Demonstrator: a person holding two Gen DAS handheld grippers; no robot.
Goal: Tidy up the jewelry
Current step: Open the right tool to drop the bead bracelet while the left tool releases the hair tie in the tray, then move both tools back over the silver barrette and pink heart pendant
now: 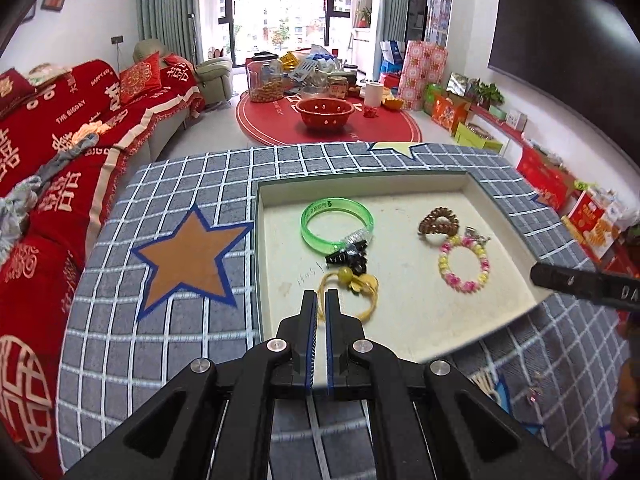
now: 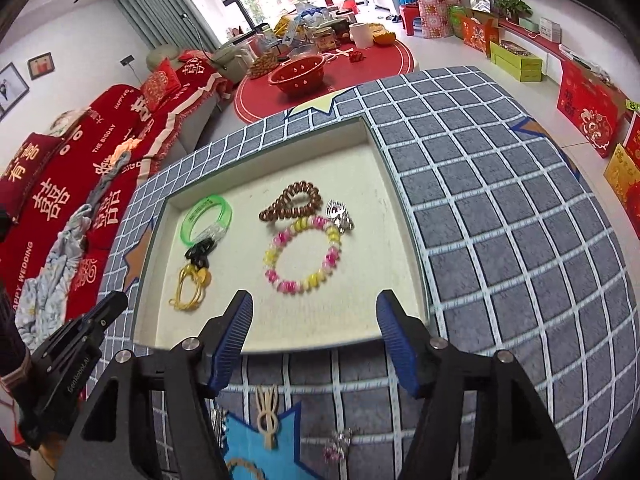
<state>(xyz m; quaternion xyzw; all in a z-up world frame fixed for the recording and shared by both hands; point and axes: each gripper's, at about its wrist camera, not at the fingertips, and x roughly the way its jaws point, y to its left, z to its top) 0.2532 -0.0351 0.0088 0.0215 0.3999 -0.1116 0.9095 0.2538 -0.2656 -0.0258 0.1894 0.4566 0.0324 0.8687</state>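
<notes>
Most of the jewelry's already in the cream tray (image 2: 400, 240): green bangle (image 2: 208, 216), bead bracelet (image 2: 304, 256), coil tie (image 2: 290, 200). A wooden clip (image 2: 267, 420) and a pink piece (image 2: 338, 446) sit out on the checked bench (image 2: 520, 240), so collecting's underway. Next probably means dropping back for those. Right tongs (image 2: 314, 308) hover spread at the tray's near edge; left tongs (image 1: 321, 296) are pressed together, empty, by the yellow tie (image 1: 356, 284).

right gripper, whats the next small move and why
Probably pull back and lower toward the pale wooden clip just below it. The right gripper hangs open and empty over the tray, which already holds the beaded bracelet and green bangle, while the clip still lies outside on the checked cloth.
</notes>
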